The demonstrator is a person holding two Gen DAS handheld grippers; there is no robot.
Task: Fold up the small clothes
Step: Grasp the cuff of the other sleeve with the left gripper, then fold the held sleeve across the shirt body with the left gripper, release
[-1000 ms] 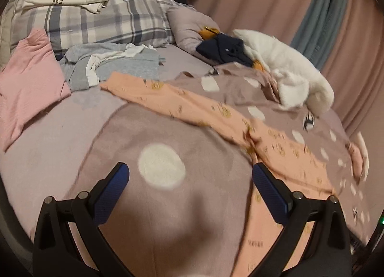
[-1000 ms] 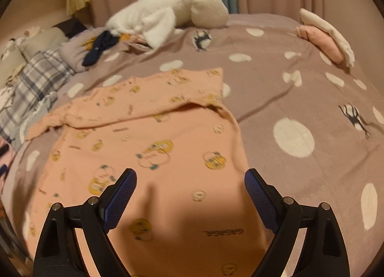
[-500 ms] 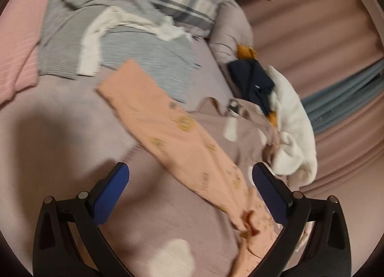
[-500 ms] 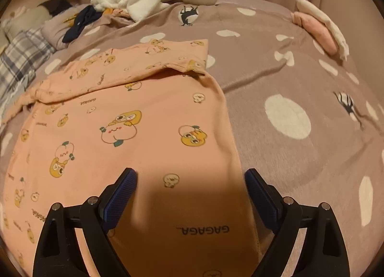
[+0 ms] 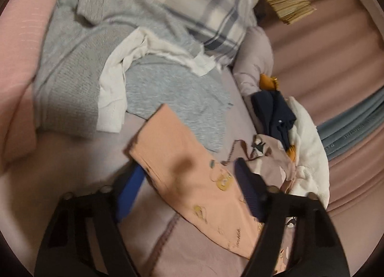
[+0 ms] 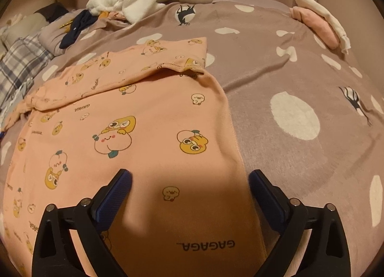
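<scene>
Both hand-held grippers gape: the left point(image 5: 189, 190) straddles the peach garment's point(image 5: 192, 176) sleeve (blurred), the right point(image 6: 189, 190) straddles its hem edge point(image 6: 242, 181).

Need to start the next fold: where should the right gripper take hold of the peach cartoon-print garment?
Take the peach garment by its long right edge, coming from the bare blanket side. That edge lies flat, single-layered and clear, right ahead of the open right gripper; the far part is already folded over.
</scene>
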